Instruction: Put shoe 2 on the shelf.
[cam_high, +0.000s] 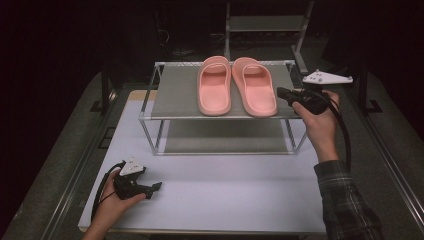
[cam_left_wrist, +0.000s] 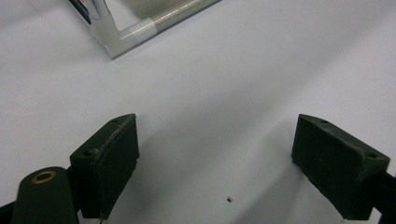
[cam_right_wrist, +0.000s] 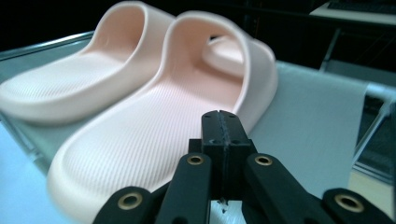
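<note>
Two pink slide sandals lie side by side on the top shelf of a small metal rack (cam_high: 175, 95): the left sandal (cam_high: 214, 85) and the right sandal (cam_high: 254, 85). My right gripper (cam_high: 281, 92) hovers at the rack's right side, its tips just beside the right sandal's outer edge. In the right gripper view its jaws are pressed together, shut and empty (cam_right_wrist: 222, 122), with the right sandal (cam_right_wrist: 154, 135) directly ahead. My left gripper (cam_high: 156, 187) rests low over the white table near its front left. Its jaws stand wide apart (cam_left_wrist: 215, 154) over bare tabletop.
The rack's lower shelf (cam_high: 225, 137) holds nothing. A white corner joint of the rack (cam_left_wrist: 126, 35) shows ahead of the left gripper. The white table (cam_high: 225, 190) has dark floor and rails on both sides. A second metal frame (cam_high: 265, 22) stands behind.
</note>
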